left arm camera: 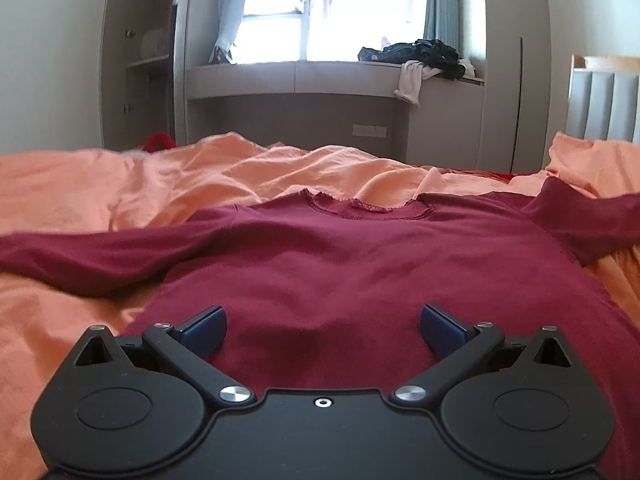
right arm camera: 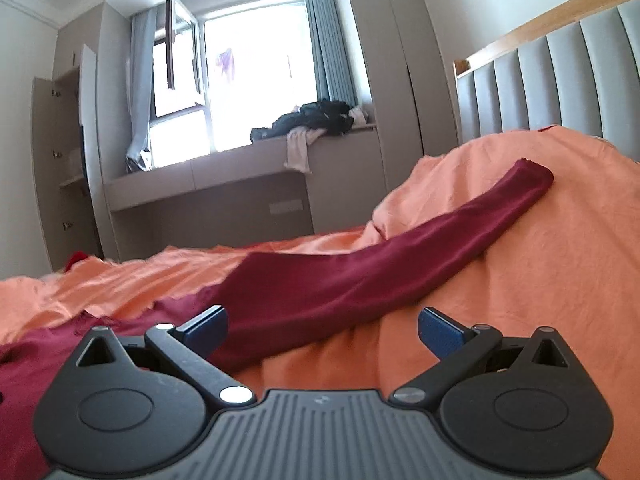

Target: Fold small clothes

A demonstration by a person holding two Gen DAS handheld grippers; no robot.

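A dark red long-sleeved top point(left arm camera: 340, 256) lies flat on the orange bedsheet point(left arm camera: 120, 196), neckline point(left arm camera: 368, 208) at the far side, sleeves spread left and right. My left gripper point(left arm camera: 323, 326) hovers open over the top's lower body, nothing between its blue pads point(left arm camera: 206, 330). In the right wrist view, the top's right sleeve point(right arm camera: 360, 264) stretches up and to the right over a hump in the orange bedsheet point(right arm camera: 520, 280), cuff point(right arm camera: 532, 172) at its far end. My right gripper point(right arm camera: 322, 328) stands open just above the sleeve's near part, holding nothing.
A window seat point(left arm camera: 296, 80) with a pile of dark clothes point(left arm camera: 420, 56) runs beyond the bed. Wardrobes point(left arm camera: 136, 60) stand at the left. A padded grey headboard point(right arm camera: 560, 80) rises at the right. A small red item point(left arm camera: 160, 142) lies at the bed's far left edge.
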